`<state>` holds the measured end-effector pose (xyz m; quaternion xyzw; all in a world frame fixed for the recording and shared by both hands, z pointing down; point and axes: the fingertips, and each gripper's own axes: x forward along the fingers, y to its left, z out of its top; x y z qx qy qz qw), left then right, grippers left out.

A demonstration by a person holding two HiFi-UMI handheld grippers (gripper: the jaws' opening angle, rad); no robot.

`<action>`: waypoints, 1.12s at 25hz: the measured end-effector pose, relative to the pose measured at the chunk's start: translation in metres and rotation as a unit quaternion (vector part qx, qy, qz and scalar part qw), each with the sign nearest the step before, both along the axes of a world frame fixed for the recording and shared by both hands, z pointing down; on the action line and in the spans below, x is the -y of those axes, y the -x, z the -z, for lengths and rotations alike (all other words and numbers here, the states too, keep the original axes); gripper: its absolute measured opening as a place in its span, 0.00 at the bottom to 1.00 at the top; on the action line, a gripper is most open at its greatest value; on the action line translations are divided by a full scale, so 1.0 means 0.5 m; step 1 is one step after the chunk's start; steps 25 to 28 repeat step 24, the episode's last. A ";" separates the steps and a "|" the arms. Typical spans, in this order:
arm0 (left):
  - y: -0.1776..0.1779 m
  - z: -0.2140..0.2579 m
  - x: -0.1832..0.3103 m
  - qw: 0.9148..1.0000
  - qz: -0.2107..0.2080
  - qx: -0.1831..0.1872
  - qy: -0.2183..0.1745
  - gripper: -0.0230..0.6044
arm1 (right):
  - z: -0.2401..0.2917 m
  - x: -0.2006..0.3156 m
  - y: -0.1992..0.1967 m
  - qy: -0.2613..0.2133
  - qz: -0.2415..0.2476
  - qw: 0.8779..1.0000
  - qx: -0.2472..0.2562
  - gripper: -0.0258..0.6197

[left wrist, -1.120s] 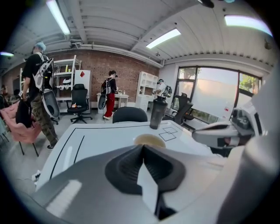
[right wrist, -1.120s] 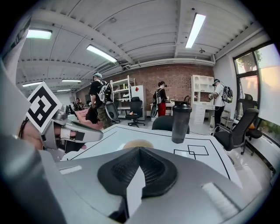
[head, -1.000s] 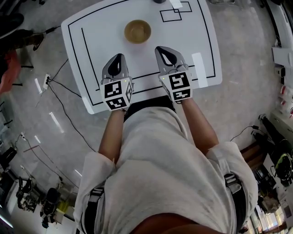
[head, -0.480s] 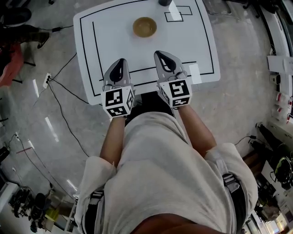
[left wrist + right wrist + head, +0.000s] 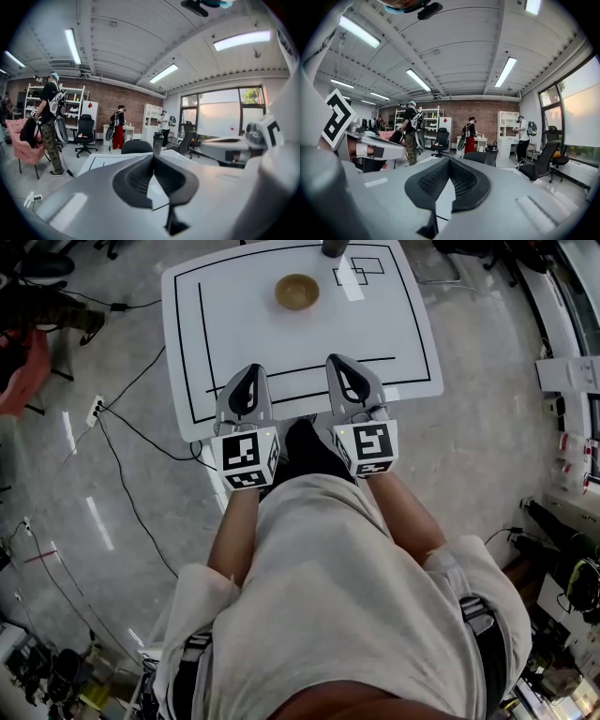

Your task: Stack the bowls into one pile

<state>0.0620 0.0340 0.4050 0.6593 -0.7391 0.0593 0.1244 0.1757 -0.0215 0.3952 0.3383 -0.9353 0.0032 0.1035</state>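
Both tongs are closed right up with nothing in them. In the left gripper view the dark ribbed pads [image 5: 138,176] of the left tongs [image 5: 253,369] meet along one line, and the right tongs [image 5: 334,359] show the same thing in the right gripper view, pads [image 5: 461,180] pressed together with no gap. From the head view we see them held side by side, a bit apart from each other, over the near edge of the white table [image 5: 281,343], roughly level and pointing out across it, with each marker cube [image 5: 246,458] sitting just in front of our pale shirt [image 5: 328,587]. The brown bowl [image 5: 297,292] sits well away from both tongs near the far side of the table, inside the black outline and just left of the small drawn rectangles [image 5: 361,268]. It looks like one pile from up here, but we can't tell how many bowls are nested in it. A dark bottle [image 5: 334,247] stands at the far edge, and it also pokes up past the left tongs' tips in the left gripper view. Behind it we see other people [image 5: 49,122] with backpacks, office chairs and a brick wall. Cables [image 5: 131,427] trail over the floor to the left of the table.
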 end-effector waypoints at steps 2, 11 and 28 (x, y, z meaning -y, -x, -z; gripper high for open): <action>-0.011 0.002 -0.020 1.000 -0.002 -0.005 -0.003 0.04 | 0.009 -0.021 -0.009 -0.009 -0.004 1.000 -0.003 0.04; -0.021 0.012 -0.085 1.000 -0.001 -0.004 -0.020 0.04 | 0.024 -0.079 -0.008 -0.020 0.000 1.000 -0.006 0.04; -0.014 0.039 -0.121 0.999 0.003 0.019 -0.034 0.04 | 0.042 -0.094 -0.038 -0.021 -0.017 1.000 0.001 0.04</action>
